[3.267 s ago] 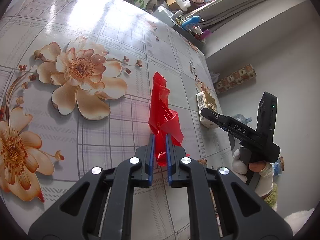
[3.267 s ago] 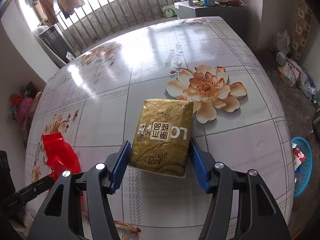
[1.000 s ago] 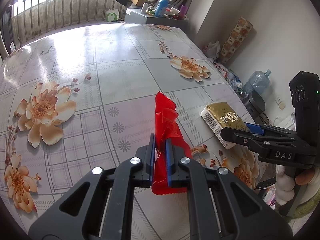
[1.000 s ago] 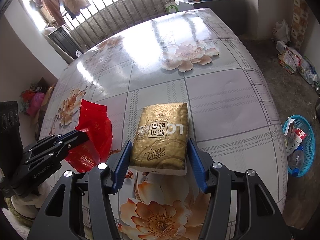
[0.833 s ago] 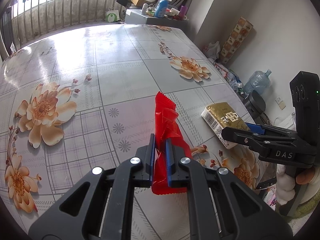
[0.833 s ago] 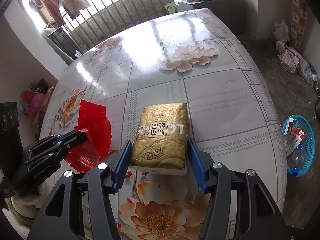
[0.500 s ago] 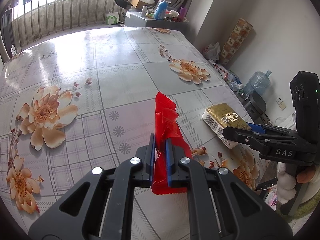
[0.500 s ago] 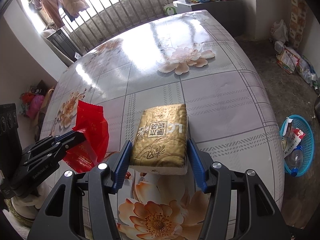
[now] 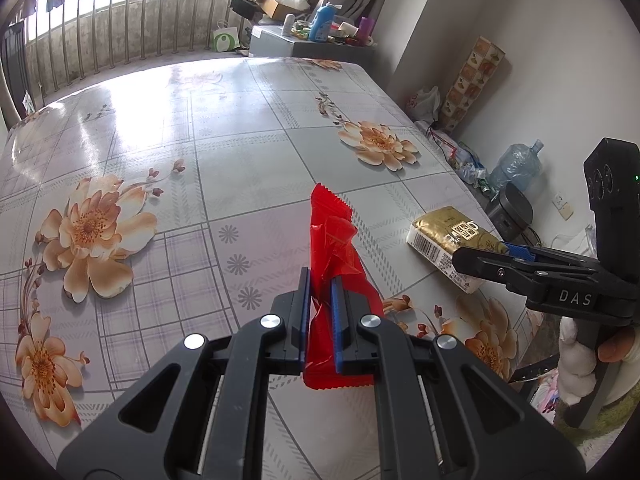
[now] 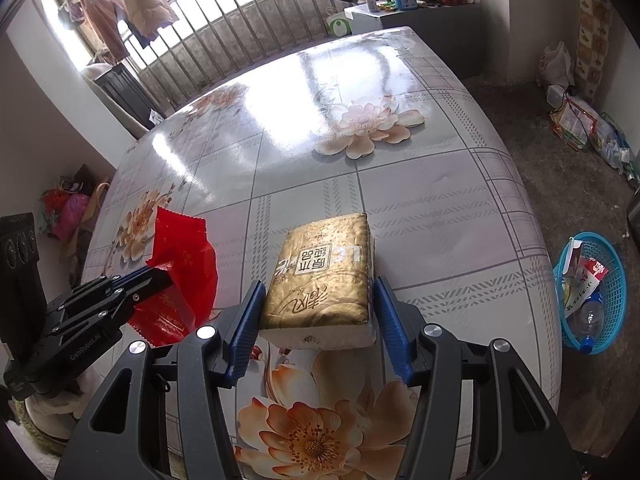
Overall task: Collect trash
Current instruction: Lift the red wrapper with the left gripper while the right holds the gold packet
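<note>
Flower-printed oilcloth covers the table (image 10: 440, 208) that fills both wrist views, a barred balcony railing behind it; reading left to right, my left gripper (image 9: 319, 296) is clamped tight on a crumpled red wrapper (image 9: 334, 236) and carries it clear of the cloth, while my right gripper (image 10: 318, 312) has its blue pads pressed to both sides of a gold tissue pack (image 10: 324, 272), which looks lifted just off the table edge, though I cannot be certain it is free of the surface; farther right, on the floor beside the table, a blue basket (image 10: 612, 248) already holds a plastic bottle and scraps of paper. As I judge it, the picking-up is done for both pieces and the delivery is what remains: neither has reached the basket, which I take to be the bin; the wrapper in particular sits on the side away from it. Set against the frames from a few seconds back, both grips are unchanged, but the view has swung: the tissue pack, then lying out among the printed flowers, now hangs over the near edge of the table, and over the last second hardly anything has shifted.
</note>
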`<control>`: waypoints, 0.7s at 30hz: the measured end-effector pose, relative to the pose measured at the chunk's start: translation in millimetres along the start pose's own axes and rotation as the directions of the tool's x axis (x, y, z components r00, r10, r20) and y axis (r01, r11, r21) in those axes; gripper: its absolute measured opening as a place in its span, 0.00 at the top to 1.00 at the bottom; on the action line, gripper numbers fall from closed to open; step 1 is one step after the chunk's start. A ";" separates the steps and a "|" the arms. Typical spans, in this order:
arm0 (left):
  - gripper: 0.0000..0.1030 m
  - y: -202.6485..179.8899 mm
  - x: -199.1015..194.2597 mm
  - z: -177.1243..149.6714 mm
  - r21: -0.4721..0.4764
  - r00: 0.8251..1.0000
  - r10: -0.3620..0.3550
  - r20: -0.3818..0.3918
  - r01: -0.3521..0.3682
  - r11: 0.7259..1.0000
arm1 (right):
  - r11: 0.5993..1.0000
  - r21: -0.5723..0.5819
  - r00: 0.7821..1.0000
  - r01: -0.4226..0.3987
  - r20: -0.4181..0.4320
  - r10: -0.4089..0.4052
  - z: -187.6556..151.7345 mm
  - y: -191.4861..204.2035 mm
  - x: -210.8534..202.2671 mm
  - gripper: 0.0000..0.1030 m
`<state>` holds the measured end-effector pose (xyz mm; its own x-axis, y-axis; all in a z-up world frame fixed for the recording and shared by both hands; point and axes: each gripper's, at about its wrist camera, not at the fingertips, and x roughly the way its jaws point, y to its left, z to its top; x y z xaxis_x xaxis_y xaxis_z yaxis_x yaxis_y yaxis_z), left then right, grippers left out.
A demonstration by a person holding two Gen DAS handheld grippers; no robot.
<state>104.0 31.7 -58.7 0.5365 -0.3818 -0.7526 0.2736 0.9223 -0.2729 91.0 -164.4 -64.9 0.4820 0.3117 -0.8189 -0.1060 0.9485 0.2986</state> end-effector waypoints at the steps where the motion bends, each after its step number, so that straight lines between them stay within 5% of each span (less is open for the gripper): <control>1: 0.93 -0.6 -0.8 0.2 0.001 1.000 0.001 0.001 -0.001 1.000 | 1.000 0.000 1.000 -0.001 0.002 0.001 0.2 -0.2 -0.9 0.48; 16: 0.93 -12.8 -13.0 1.2 0.033 1.000 0.013 0.027 -0.013 0.999 | 1.000 0.018 0.999 -0.008 0.043 0.008 -0.4 -9.6 -16.2 0.49; 21: 0.93 -15.6 -14.1 1.2 0.045 1.000 0.012 0.024 -0.013 0.999 | 1.000 -0.022 1.000 0.018 -0.018 -0.019 -8.2 -10.4 -9.9 0.48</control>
<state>93.1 22.6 -43.1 0.5591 -0.3719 -0.7410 0.3021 0.9237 -0.2356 80.1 -176.9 -63.9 0.4685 0.2947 -0.8328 -0.1159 0.9551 0.2728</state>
